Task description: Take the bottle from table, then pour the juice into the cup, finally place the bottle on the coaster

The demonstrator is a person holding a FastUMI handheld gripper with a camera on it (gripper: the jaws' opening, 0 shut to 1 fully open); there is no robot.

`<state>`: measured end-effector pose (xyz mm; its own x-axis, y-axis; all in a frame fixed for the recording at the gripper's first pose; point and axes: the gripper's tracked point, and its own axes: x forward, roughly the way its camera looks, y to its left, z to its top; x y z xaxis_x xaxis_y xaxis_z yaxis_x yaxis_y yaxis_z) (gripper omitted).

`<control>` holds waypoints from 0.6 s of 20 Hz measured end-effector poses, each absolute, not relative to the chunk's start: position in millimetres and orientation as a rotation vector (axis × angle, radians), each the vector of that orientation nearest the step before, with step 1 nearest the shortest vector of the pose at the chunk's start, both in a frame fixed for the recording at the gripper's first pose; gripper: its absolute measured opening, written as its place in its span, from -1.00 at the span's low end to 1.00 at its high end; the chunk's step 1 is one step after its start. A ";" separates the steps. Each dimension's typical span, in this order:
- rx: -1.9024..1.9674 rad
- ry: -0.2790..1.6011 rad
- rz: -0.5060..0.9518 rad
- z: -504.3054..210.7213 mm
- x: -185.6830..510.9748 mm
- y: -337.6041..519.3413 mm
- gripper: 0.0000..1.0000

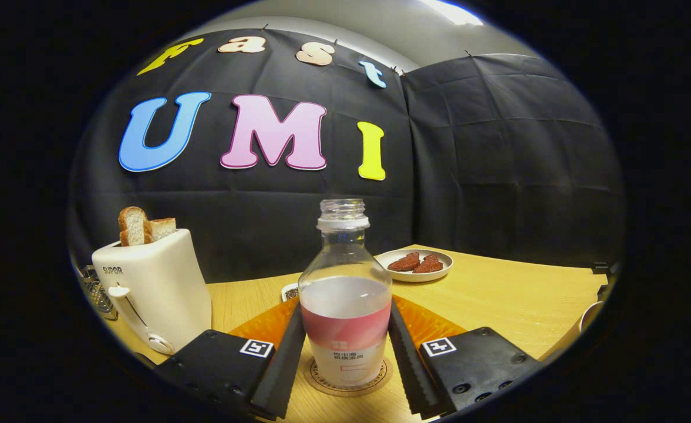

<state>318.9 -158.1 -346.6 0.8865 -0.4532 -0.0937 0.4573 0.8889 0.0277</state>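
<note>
Gripper view, left to right: a white toaster [154,291] marked "SUPOR" holds bread slices [143,225]. At centre the uncapped bottle [345,302] stands upright on the round coaster [322,379] with the orange mat [433,325] behind; its label print is unreadable. The gripper [345,358] fingers flank it closely; contact unclear. Beyond, a plate [415,265] sits on the wooden table [515,296]; a cup rim [590,316] is far right.

We see a white toaster [154,291] on the wooden table [515,294], two bread slices [142,226] standing in its slots. To its right, further back, sits a white plate [414,265] holding reddish pieces [417,263]. Between toaster and plate lies a small dish [290,291]. Behind the toaster's left side stands a wire rack [95,291].
</note>
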 end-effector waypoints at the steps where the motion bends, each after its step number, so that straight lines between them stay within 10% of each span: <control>1: 0.060 0.094 -0.462 -349.9 320.2 -156.4 0.54; 12: 0.081 0.103 -0.436 -347.7 309.7 -155.5 0.98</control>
